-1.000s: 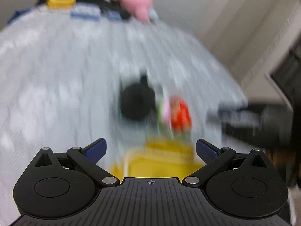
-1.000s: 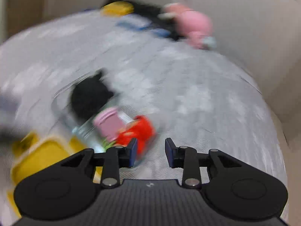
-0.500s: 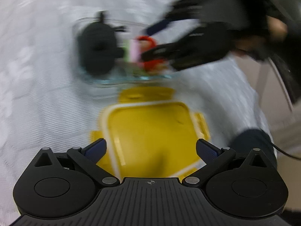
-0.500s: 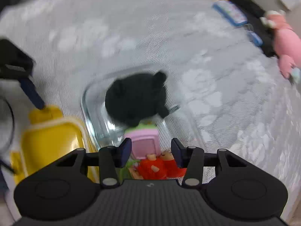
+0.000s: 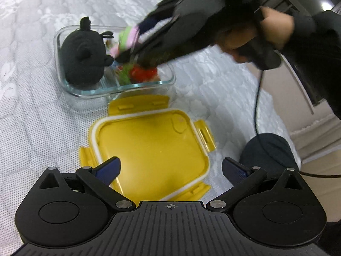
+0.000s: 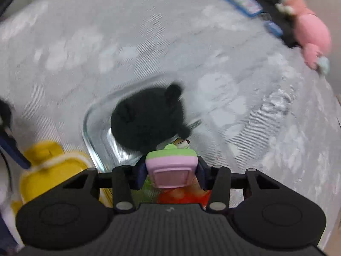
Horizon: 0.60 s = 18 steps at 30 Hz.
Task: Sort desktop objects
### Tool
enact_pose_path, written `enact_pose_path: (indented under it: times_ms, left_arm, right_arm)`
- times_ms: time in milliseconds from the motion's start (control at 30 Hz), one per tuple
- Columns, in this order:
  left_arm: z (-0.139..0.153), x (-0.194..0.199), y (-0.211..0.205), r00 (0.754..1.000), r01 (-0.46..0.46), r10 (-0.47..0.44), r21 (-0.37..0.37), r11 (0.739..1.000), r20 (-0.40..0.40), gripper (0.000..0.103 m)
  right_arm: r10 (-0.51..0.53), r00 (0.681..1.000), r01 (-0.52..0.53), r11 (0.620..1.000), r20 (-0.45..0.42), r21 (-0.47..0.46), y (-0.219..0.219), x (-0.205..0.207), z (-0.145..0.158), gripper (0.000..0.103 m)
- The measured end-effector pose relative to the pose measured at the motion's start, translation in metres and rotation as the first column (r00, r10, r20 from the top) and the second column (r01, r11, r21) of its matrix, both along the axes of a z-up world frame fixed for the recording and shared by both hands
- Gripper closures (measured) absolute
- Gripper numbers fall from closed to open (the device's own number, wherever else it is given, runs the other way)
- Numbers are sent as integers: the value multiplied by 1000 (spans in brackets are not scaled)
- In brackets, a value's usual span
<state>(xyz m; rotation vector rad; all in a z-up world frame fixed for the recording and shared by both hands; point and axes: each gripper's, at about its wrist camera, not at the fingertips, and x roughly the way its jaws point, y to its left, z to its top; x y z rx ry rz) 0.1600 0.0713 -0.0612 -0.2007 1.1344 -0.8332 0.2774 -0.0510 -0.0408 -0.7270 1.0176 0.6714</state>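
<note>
Right wrist view: the pink-and-green toy [image 6: 171,168] is clamped between the right gripper [image 6: 170,173] pads above the glass container [image 6: 93,128], apparently for sorting, while the left gripper [image 5: 169,168] is held wide apart, empty, over the yellow lid [image 5: 149,147] lying beside it.

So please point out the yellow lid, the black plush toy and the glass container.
yellow lid [image 5: 153,149], left wrist view, on its flat centre.
black plush toy [image 5: 83,57], left wrist view, on its round body.
glass container [image 5: 138,86], left wrist view, on its near rim.
</note>
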Motion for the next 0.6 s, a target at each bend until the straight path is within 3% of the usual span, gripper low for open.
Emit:
enact_pose_path:
  times_ms: [67,133,200,267,300,400,467,533,600]
  left_arm:
    - [1,0,1,1000,0,0,-4,1000,3,0]
    - [1,0,3,1000,-6,6,-8,1000,0,0]
    - [-1,1,6,1000,-19,19,-7,1000,-9,0]
    - [-5,3,8,999,-37,37,2,999,-19,0]
    - [-6,4,9,999,-44,44,7,999,-24,0]
    - [-8,6,11,998,-52,53,14,999,-35,0]
    - [-9,6,12,998,-53,54,16,998,-40,0]
    - [-10,7,13,997,-60,61,18,998,-46,0]
    - [-12,9,14,996,-68,69,22,997,-50,0]
  right_arm:
    - [-86,996,87,989,-13,118,-10,6,21,54]
    - [-201,978,207,947,-50,246,-23,15,32,54]
    - [-331,936,351,851,-121,391,-41,25,34,54]
    - [-451,874,473,709,-178,524,-63,28,28,54]
    - [-487,855,493,662,-176,564,-70,27,25,54]
    - [-575,808,511,577,-127,637,-80,12,8,54]
    - [-586,800,526,582,-128,621,-81,1,-5,53]
    - [-565,813,537,639,-138,551,-76,-11,-13,50]
    - [-512,851,498,712,-120,494,-73,-27,-10,49]
